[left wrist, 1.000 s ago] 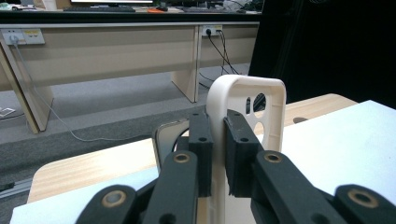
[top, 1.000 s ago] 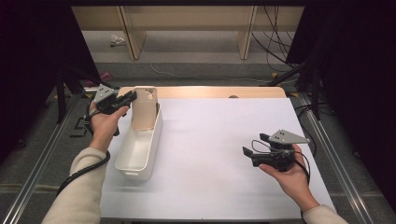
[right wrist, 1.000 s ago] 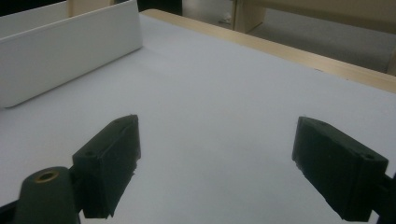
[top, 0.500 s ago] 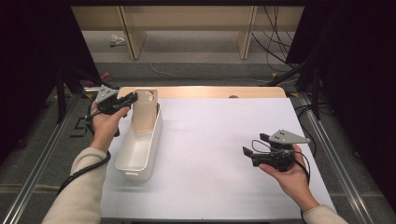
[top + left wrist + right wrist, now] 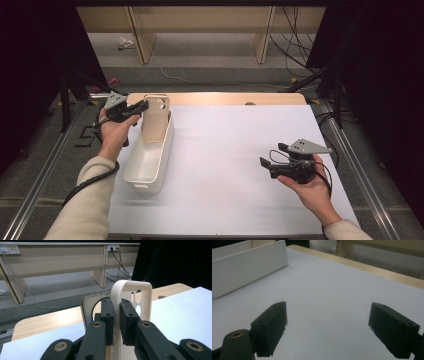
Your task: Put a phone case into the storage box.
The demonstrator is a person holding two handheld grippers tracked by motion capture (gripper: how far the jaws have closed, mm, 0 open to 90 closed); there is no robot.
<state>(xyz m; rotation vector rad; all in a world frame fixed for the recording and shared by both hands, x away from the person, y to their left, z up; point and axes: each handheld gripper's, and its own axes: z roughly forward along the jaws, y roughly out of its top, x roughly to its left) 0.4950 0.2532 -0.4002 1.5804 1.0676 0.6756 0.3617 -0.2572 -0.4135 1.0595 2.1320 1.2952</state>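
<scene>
On white table (image 5: 230, 165), beige bin (image 5: 148, 165), wooden benches (image 5: 200, 25) behind

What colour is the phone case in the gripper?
Cream, almost beige. The phone case shows best in the left gripper view.

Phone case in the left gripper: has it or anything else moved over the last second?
Nothing has visibly changed. The left gripper stays shut on the upright beige phone case at the far end of the white bin. The right gripper stays open above the white mat, in the same place as before.
</scene>
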